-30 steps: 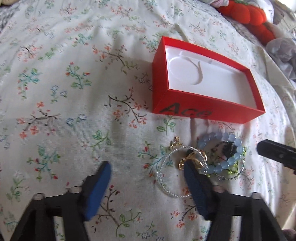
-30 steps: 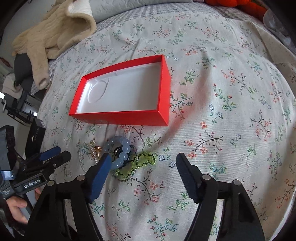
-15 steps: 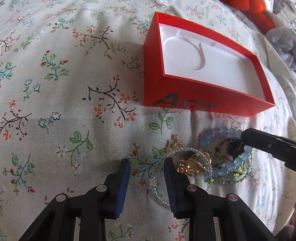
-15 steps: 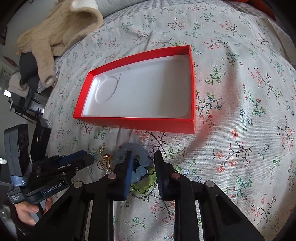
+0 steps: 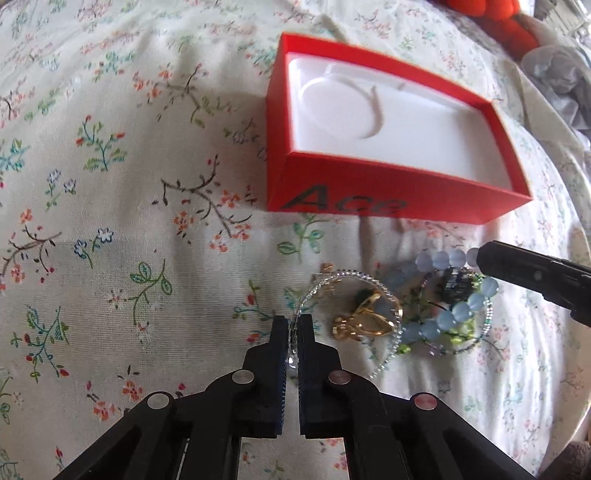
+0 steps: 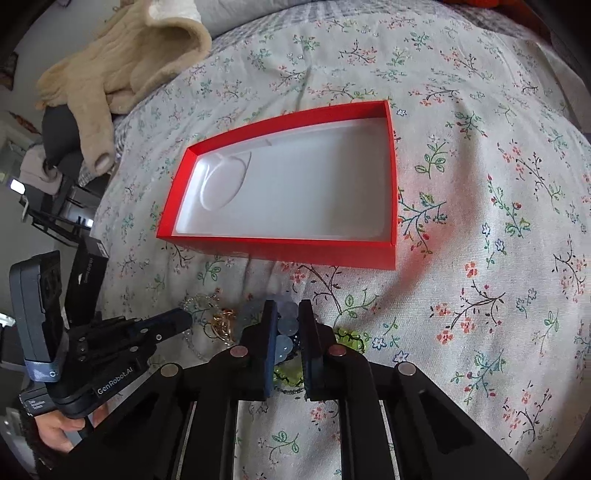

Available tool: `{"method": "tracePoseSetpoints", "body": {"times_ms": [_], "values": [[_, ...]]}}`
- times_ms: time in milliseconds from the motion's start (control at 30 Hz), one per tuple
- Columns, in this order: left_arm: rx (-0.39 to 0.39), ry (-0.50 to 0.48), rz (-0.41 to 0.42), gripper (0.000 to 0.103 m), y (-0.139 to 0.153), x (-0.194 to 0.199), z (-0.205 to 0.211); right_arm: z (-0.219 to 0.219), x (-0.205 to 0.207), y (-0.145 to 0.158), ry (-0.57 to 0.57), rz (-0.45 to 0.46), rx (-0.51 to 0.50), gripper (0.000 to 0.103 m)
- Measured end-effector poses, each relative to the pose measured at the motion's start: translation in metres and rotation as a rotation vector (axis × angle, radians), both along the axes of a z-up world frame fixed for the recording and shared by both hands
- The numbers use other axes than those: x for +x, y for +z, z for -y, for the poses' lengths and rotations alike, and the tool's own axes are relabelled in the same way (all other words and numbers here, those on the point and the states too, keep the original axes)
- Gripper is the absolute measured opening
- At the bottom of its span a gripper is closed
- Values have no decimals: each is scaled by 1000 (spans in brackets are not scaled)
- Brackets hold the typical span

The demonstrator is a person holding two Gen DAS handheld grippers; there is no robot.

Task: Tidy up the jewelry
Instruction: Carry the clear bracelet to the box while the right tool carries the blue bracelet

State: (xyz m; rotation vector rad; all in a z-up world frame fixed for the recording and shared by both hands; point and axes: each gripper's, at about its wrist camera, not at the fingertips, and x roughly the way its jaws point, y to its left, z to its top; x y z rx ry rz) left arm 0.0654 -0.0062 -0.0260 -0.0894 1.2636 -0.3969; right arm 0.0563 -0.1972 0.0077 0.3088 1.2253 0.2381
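An open red box [image 5: 391, 195] with a white insert lies on the floral bedspread; it also shows in the right wrist view [image 6: 280, 243]. In front of it lies a pile of jewelry. My left gripper [image 5: 293, 325] is shut on a clear beaded bracelet [image 5: 384, 286], beside a gold piece [image 5: 364, 325]. My right gripper [image 6: 286, 314] is shut on a pale blue bead bracelet [image 6: 286, 326], also seen from the left wrist [image 5: 454, 312]. Green beads [image 6: 347, 338] lie under it.
A beige knitted garment [image 6: 122, 55] lies at the bed's far left edge. An orange plush item [image 5: 509, 22] and grey fabric [image 5: 557, 74] lie behind the box. Floral bedspread [image 5: 110, 184] surrounds everything.
Both grippers have moved down onto the jewelry pile and closed from wide open: the left onto the clear beaded bracelet, the right onto the blue bead bracelet.
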Motion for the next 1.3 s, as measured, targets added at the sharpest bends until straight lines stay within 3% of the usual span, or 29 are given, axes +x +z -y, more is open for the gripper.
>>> {"method": "tracePoseSetpoints", "body": {"times_ms": [400,800,1000,1133,1300], "values": [[-87,37,129,0,52,-8,-4,-14,-23,49,26,128,30,12],[-258,62,241,0,89,9,6,-7,-25,92,-54,276,-1,12],[-340,48,260,0,88,24,20,-1,-15,107,-118,341,-39,12],[-416,33,230,0,78,37,23,-2,-3,108,-142,358,-70,12],[-350,75,210,0,63,50,20,-9,16,99,-128,353,-46,12]]}}
